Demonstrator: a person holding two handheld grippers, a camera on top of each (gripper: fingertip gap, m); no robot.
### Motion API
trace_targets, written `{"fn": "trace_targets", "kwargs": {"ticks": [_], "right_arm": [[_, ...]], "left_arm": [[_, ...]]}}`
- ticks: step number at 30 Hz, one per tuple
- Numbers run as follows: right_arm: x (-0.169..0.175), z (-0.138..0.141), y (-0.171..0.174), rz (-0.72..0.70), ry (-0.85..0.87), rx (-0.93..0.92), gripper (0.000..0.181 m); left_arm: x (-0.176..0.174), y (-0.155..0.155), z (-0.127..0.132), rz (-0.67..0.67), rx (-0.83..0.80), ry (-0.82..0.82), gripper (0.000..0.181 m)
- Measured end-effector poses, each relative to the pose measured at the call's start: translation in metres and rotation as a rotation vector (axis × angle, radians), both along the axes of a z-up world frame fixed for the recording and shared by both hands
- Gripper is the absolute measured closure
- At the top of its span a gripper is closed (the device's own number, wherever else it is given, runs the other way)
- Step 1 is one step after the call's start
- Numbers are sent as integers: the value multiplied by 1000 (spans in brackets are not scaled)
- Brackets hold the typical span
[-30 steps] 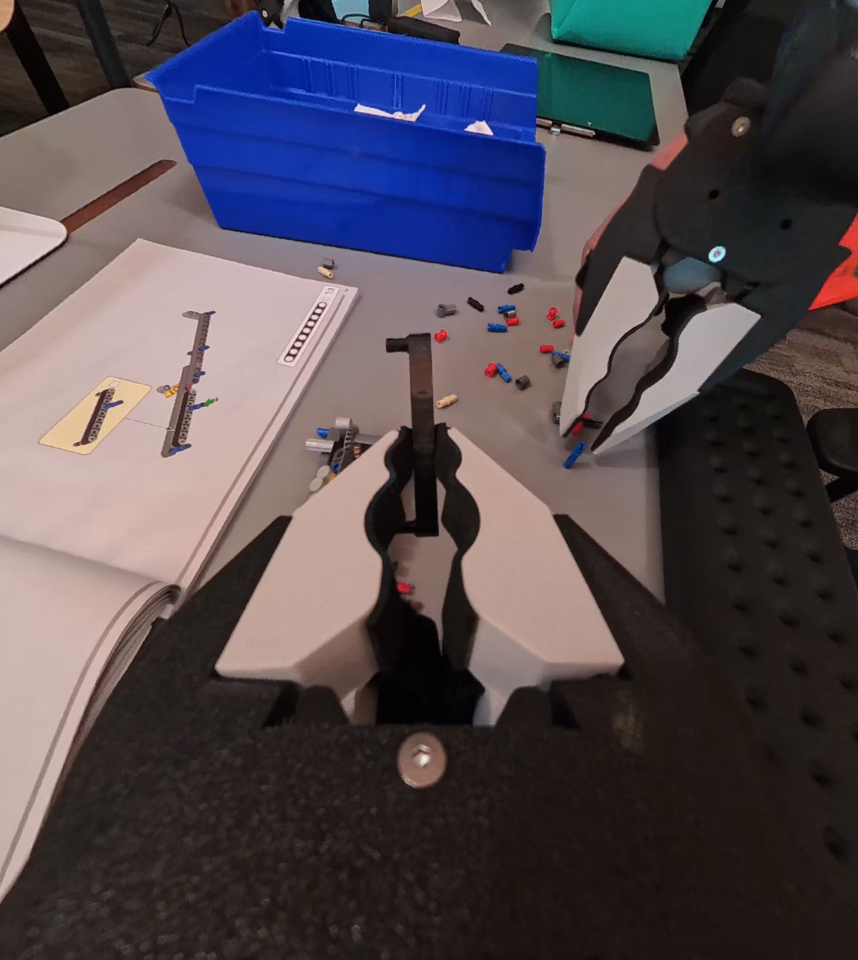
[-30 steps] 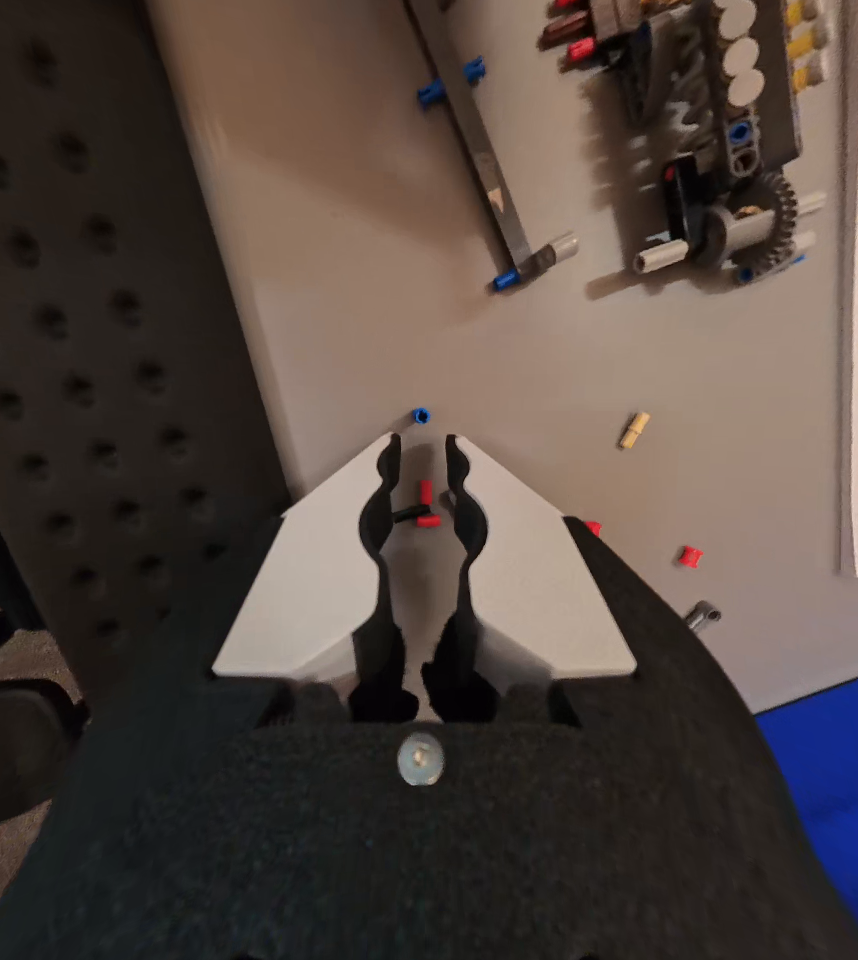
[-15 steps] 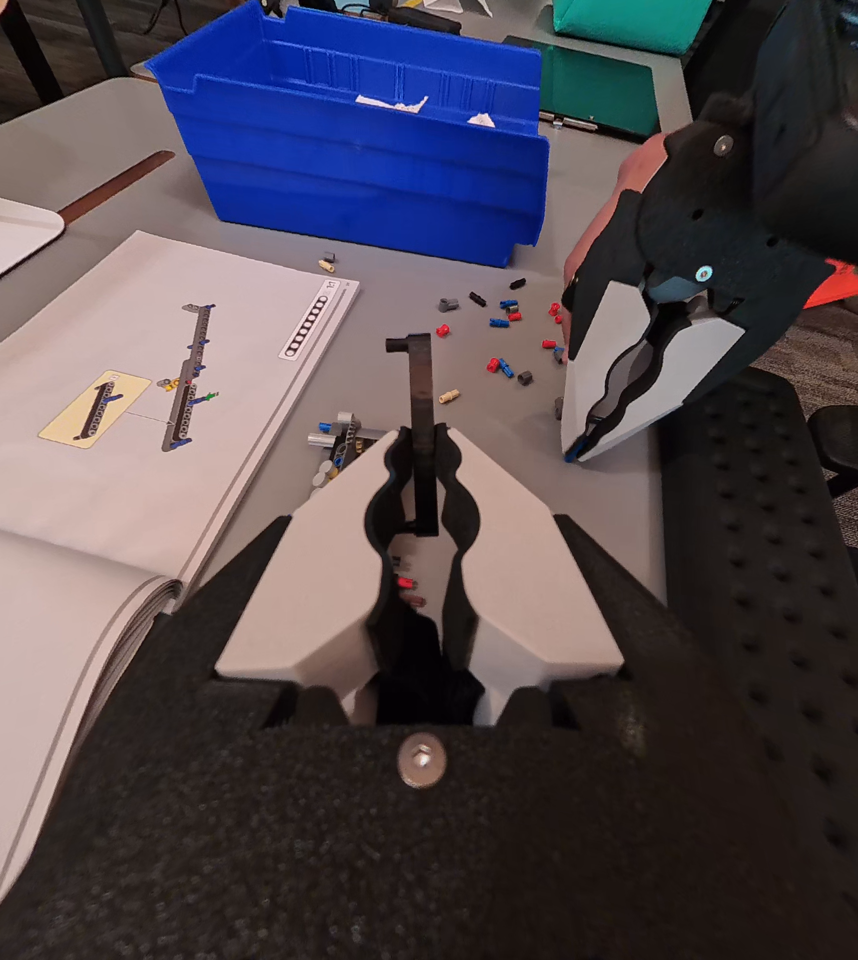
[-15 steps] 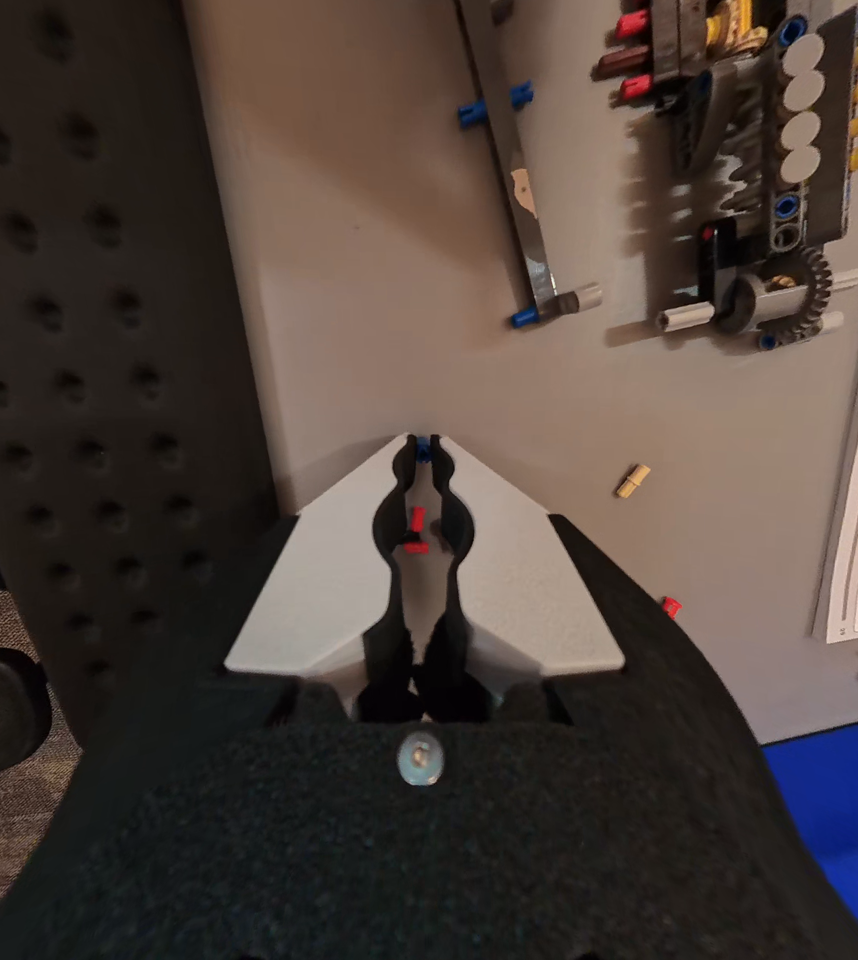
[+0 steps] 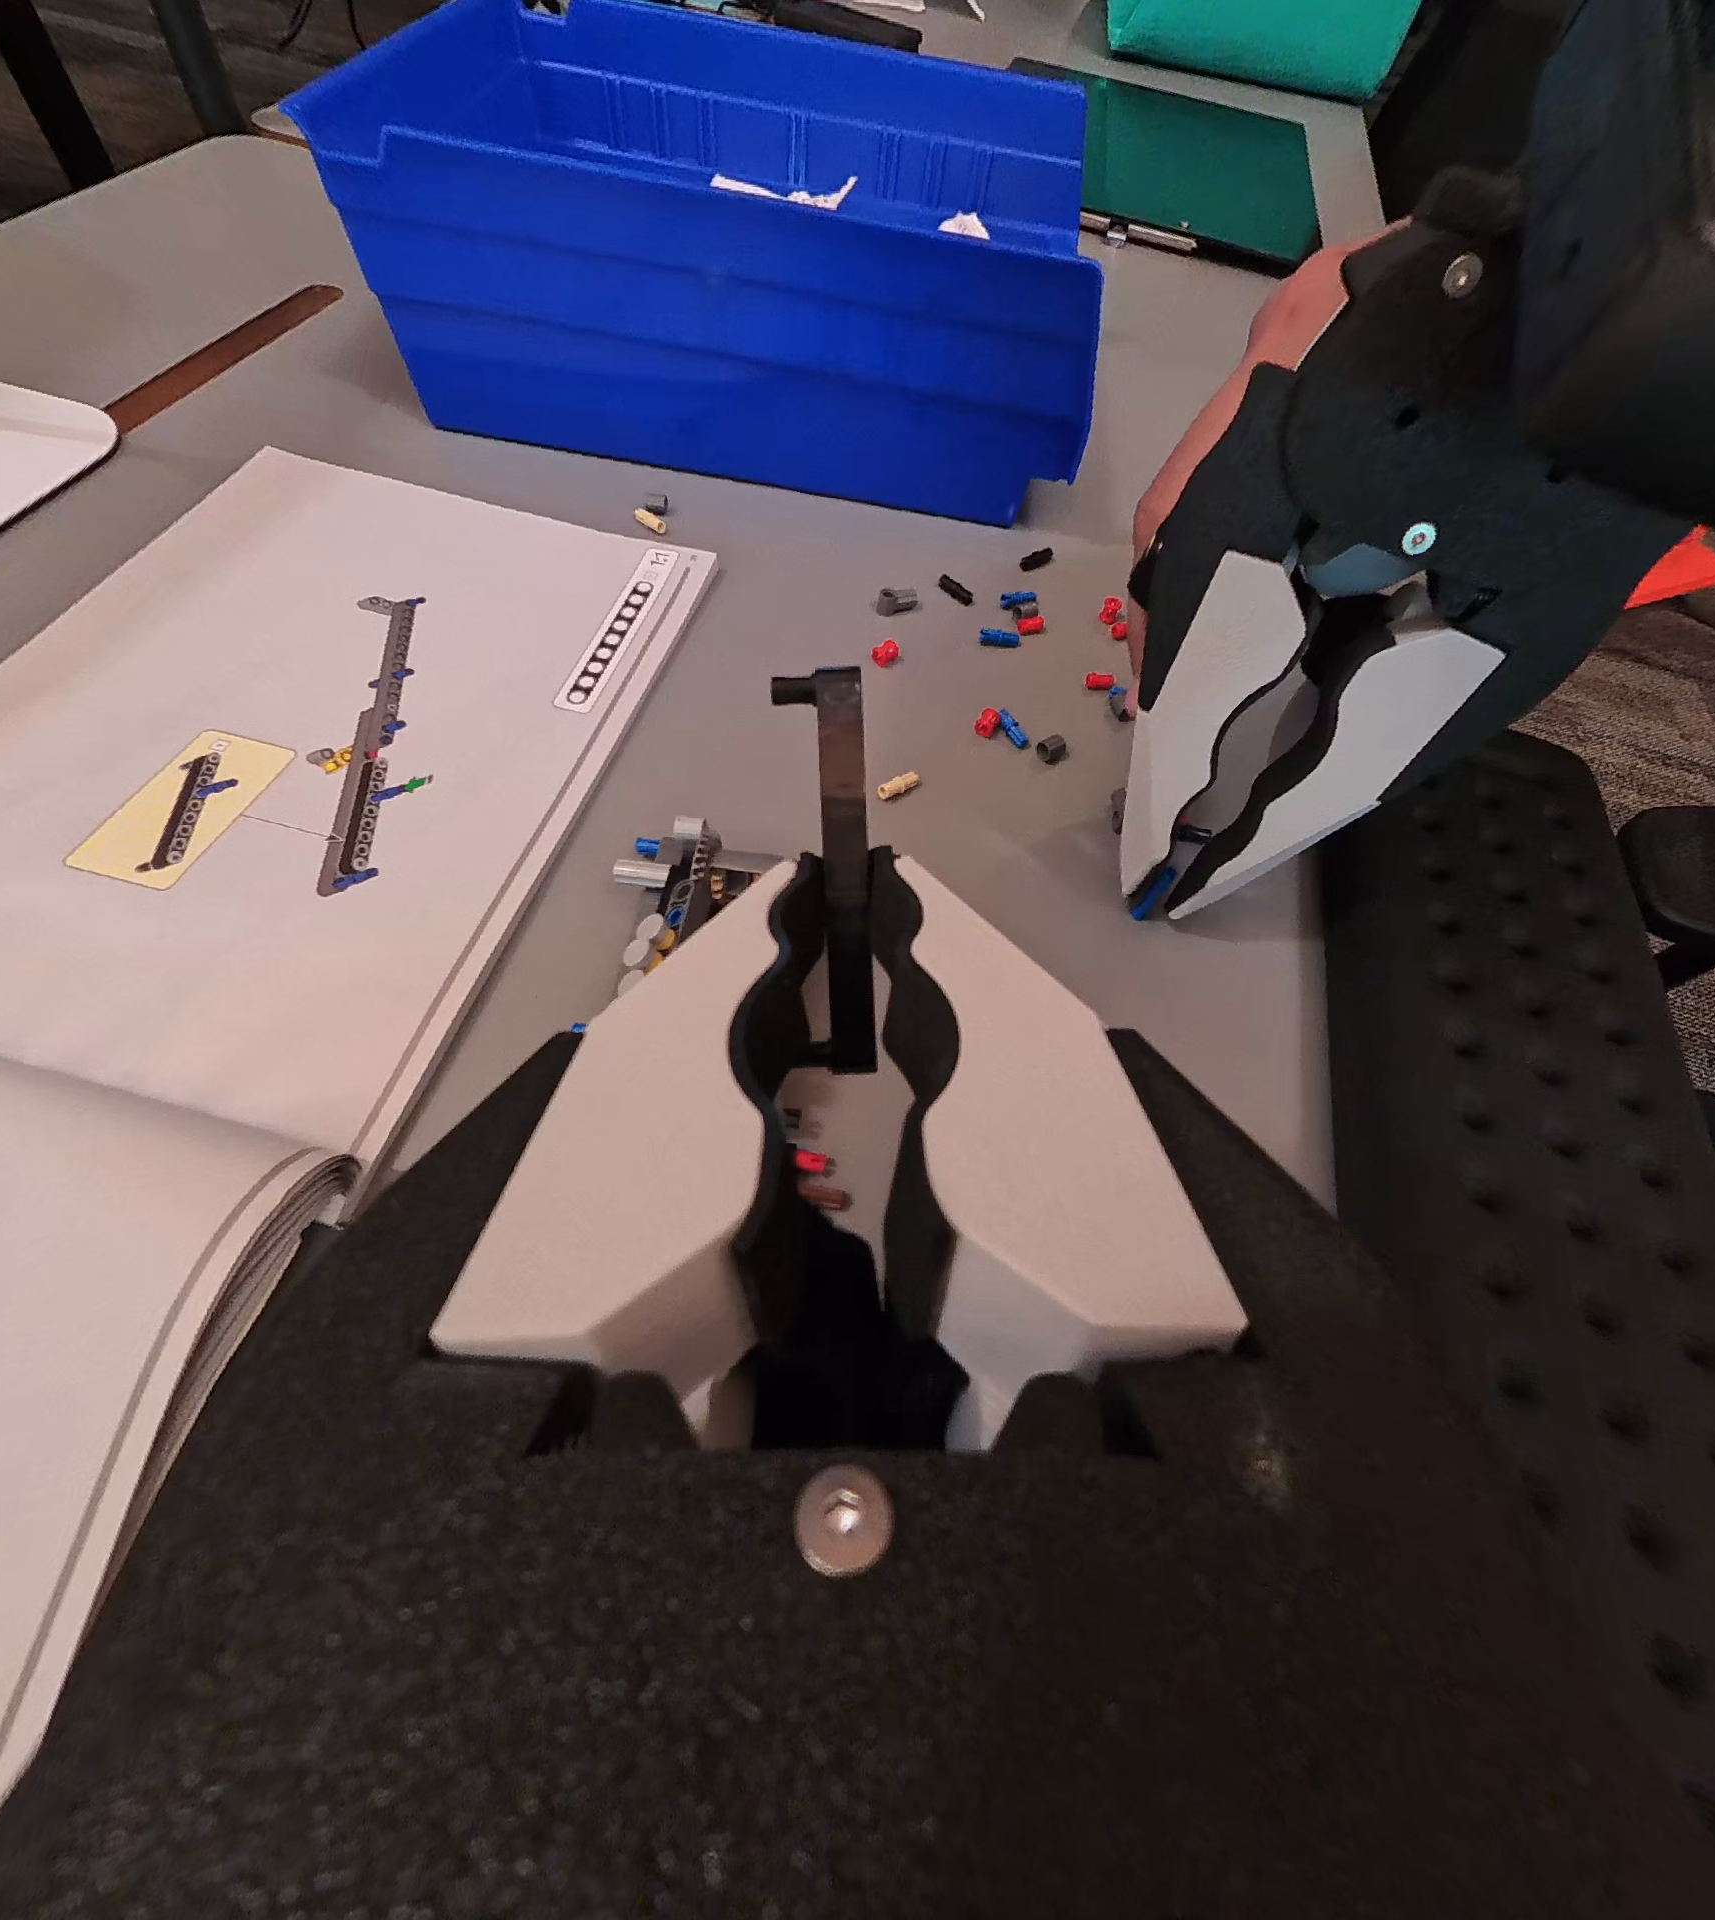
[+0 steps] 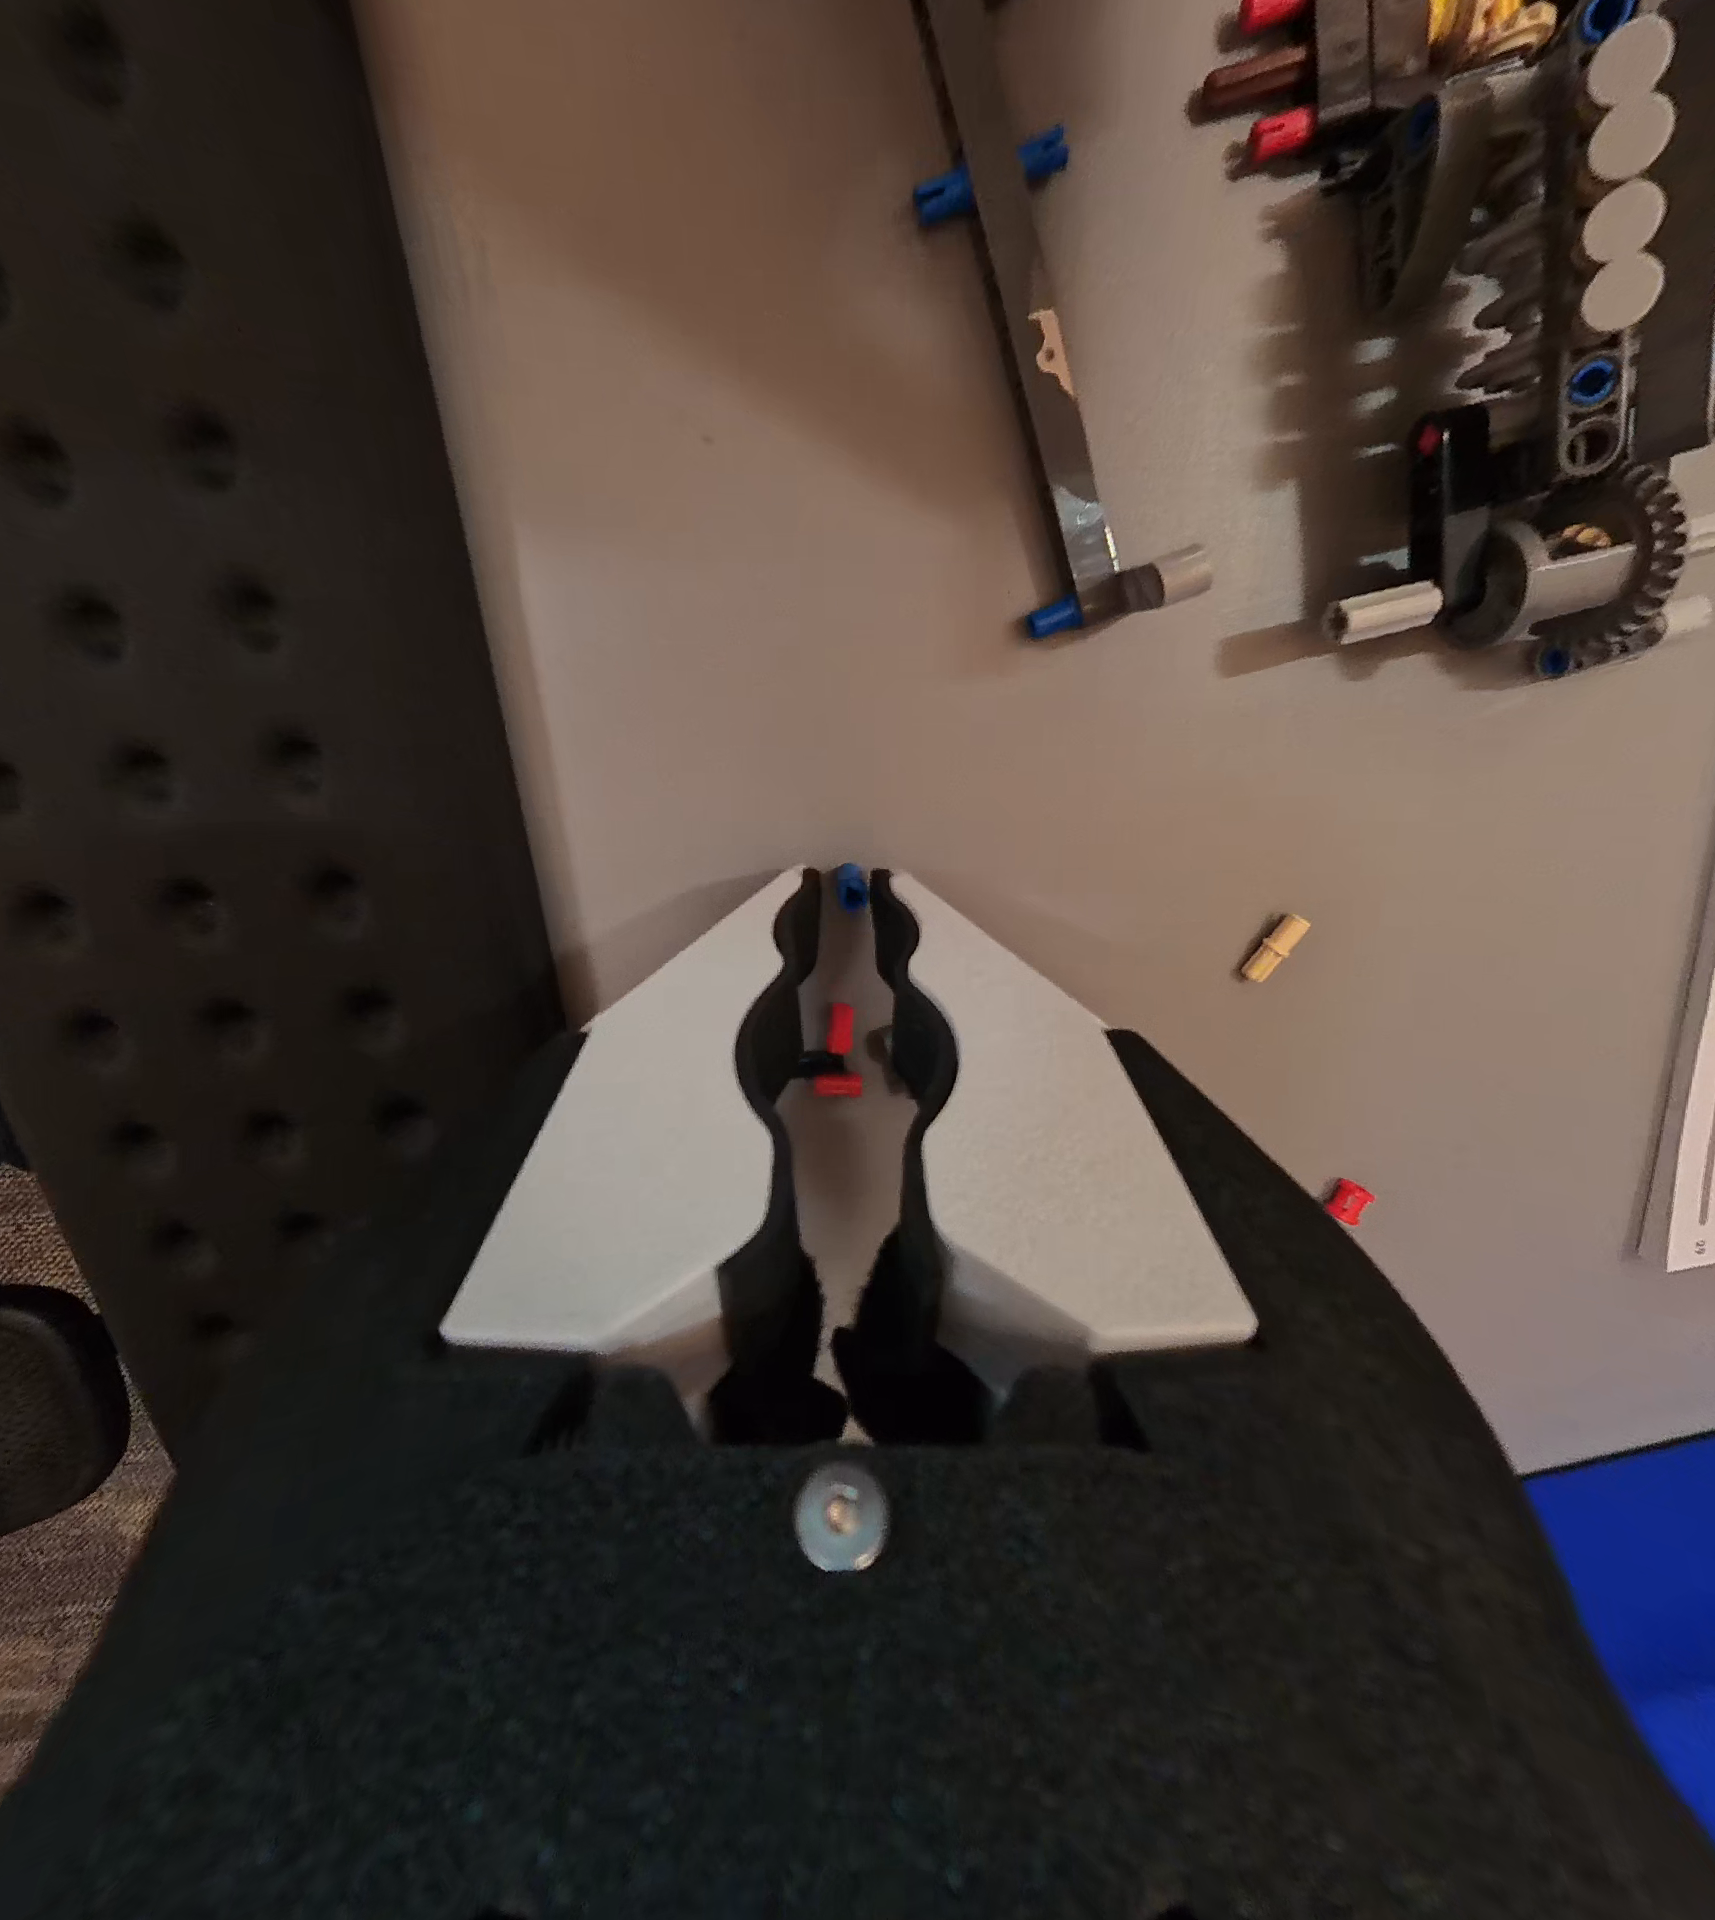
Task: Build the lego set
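The left gripper [image 5: 840, 883] is clamped on a black beam [image 5: 840, 790], held upright above the table [image 5: 936, 883] so its holes stay reachable. Right of the beam, the right gripper [image 6: 845, 883] pinches a blue pin [image 6: 847, 891] at its tips, probably meant for the beam.

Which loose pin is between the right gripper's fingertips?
The blue pin at the right gripper's tips, near the table edge; the red pins lie farther back between its fingers.
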State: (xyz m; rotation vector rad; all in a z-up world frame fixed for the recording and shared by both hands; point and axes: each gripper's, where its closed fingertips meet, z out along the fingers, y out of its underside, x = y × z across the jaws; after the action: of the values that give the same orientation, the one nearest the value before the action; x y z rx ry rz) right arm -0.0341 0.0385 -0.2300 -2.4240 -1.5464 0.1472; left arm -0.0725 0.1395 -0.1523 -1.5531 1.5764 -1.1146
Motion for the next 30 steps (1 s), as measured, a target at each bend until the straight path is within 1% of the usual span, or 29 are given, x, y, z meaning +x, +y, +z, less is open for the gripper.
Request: {"fn": "trace_targets", "kwargs": {"ticks": [8, 10, 11, 13, 15, 16, 18, 19, 21, 24, 26, 28, 30], "right_arm": [[1, 1, 1, 0, -2, -3, 178], [-2, 10, 9, -7, 19, 52, 178], [-6, 22, 19, -21, 46, 118, 178], [-14, 60, 46, -86, 126, 317, 178], [-33, 106, 67, -197, 322, 505, 178], [-38, 123, 76, -262, 401, 608, 179], [-28, 148, 92, -392, 417, 905, 179], [-24, 154, 95, -442, 420, 1007, 178], [-29, 154, 98, -492, 456, 1097, 178], [-37, 149, 97, -487, 389, 1224, 178], [-42, 144, 96, -487, 396, 1235, 178], [-44, 139, 97, -485, 397, 1214, 178], [-43, 144, 96, -485, 415, 1230, 178]], "left_arm": [[0, 0, 0, -2, 1, 0, 174], [0, 0, 2, 0, 0, -11, 174], [0, 0, 5, 5, -4, -25, 174], [1, 1, 12, 11, -28, -62, 174], [1, 1, 21, 13, -68, -114, 174], [1, 0, 26, 11, -92, -140, 174], [0, 0, 34, 11, -143, -183, 174], [0, -2, 37, 1, -183, -202, 174], [0, -6, 43, -18, -279, -228, 174], [0, -7, 46, -24, -373, -252, 174], [1, -6, 45, -20, -392, -252, 174], [1, -5, 43, -14, -377, -249, 174], [1, -6, 43, -16, -356, -247, 174]]}}
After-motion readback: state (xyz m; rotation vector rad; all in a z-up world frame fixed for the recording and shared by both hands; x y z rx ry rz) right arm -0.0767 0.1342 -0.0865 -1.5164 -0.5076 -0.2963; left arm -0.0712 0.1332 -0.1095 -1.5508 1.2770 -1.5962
